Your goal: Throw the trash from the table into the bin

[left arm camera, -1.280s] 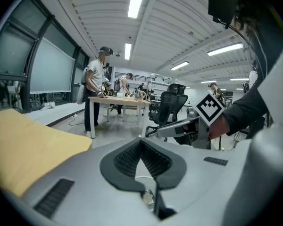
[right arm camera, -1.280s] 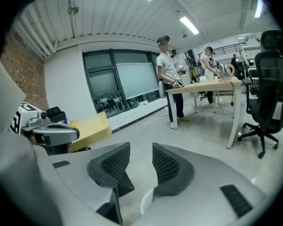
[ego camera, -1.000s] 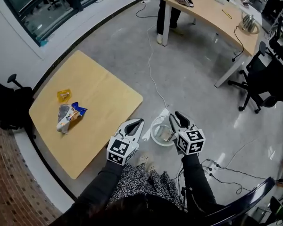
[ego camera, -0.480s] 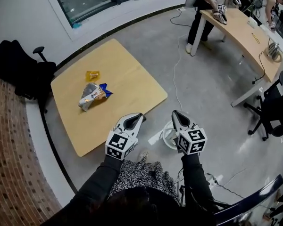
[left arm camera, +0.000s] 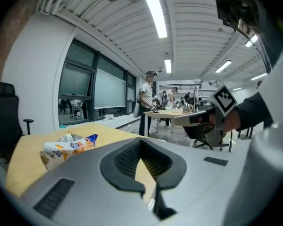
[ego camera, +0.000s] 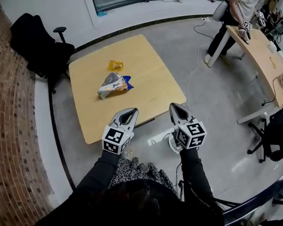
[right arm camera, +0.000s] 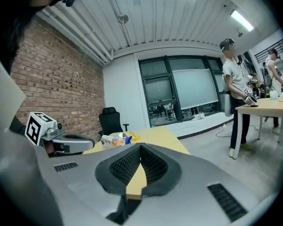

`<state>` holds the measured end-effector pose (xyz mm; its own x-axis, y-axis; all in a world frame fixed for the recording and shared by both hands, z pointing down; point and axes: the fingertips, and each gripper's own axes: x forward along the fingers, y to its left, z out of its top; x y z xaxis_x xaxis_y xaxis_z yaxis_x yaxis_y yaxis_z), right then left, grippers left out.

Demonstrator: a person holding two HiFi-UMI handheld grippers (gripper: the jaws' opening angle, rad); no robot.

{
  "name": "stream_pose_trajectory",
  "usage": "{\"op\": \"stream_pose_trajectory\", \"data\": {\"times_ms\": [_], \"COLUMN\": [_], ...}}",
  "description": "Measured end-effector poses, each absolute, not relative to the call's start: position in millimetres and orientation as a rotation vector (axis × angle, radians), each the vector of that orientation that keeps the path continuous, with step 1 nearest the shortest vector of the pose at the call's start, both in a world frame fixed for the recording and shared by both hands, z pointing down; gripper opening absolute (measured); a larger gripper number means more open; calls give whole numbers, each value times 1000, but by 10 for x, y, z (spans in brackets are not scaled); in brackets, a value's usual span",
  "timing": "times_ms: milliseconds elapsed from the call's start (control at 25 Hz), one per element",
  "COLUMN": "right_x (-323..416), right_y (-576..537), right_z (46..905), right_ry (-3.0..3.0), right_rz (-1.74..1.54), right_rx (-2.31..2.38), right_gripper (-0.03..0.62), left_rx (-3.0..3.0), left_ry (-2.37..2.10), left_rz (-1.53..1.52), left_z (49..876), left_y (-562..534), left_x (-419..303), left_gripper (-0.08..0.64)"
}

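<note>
With the jaws of the left gripper (ego camera: 131,111) and right gripper (ego camera: 173,107) closed on nothing, I now face the desk (ego camera: 153,88) rather than the bin (ego camera: 170,143), so the snack bag (ego camera: 114,84) and yellow wrapper (ego camera: 115,65) lying there are next.

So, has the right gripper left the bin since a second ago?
Yes. The right gripper was over the bin; now its tip is by the table's near edge.
</note>
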<state>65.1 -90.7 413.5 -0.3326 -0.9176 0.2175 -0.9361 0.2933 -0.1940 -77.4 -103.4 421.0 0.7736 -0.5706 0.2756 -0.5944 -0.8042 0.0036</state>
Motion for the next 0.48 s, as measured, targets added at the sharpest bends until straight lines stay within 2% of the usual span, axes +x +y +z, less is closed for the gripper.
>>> {"op": "stream_pose_trajectory", "data": {"times_ms": [480], "right_x": [-459], "right_y": [-1500], "right_z": [4077], "right_ry": [-2586], "right_rz": [418], "right_rx": [1543], "right_gripper": [12], "left_rx": [2796], "left_ry": [-1172], "left_rz": [352], "left_z": [4025], "left_y": [-1521], "left_x": [-1764], "left_gripper": [-12]}}
